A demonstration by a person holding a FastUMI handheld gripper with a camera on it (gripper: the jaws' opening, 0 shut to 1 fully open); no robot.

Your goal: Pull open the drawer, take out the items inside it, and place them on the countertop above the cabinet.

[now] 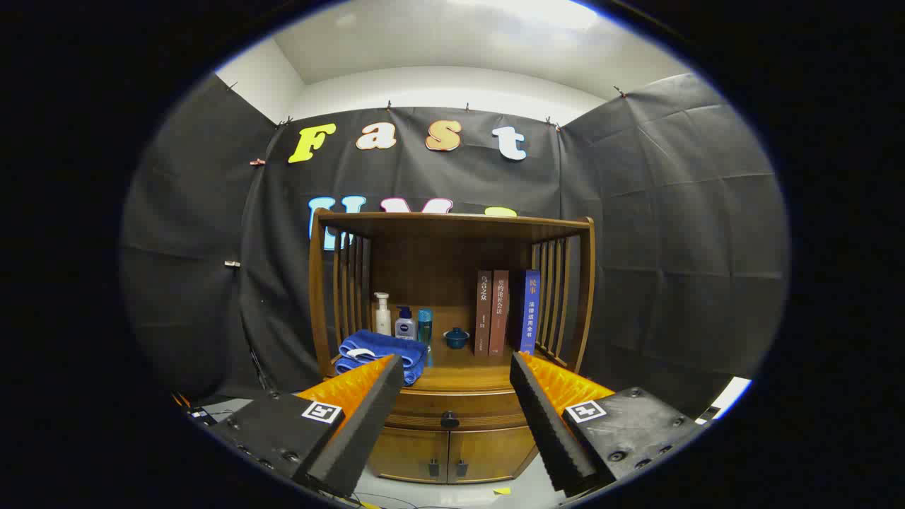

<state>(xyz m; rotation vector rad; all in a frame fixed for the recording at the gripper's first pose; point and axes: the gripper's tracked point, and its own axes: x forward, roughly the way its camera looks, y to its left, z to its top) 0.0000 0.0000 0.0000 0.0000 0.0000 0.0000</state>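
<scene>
The gripper (456, 382) hangs in front of the wooden cabinet (452, 353) with its two fingers spread wide and nothing between them, released and well short of any contact. Framed in the gap between the fingers is the drawer (452, 412), a curved-front band just under the front edge of the countertop (463, 378), and it looks fully closed; its small dark knob (450, 420) sits at the middle of the drawer front. Below it are two cupboard doors (447, 452), each with a dark pull near the centre seam. So the task seems to be at its very first step: the approach to the drawer, with nothing pulled and nothing taken out. What lies inside cannot be told, since the front hides it. The countertop already carries a folded blue towel (382, 353) at its front left corner, three bottles (404, 322) behind that toward the left rear, a small blue lidded pot (456, 338) near the middle of the back, and three upright books (505, 312) toward the right rear. The next move probably calls for bringing the fingers forward and level with the knob, centring it between them, and closing on it before drawing straight back. The free strip of countertop along the front centre and right looks like the likeliest landing place later.
</scene>
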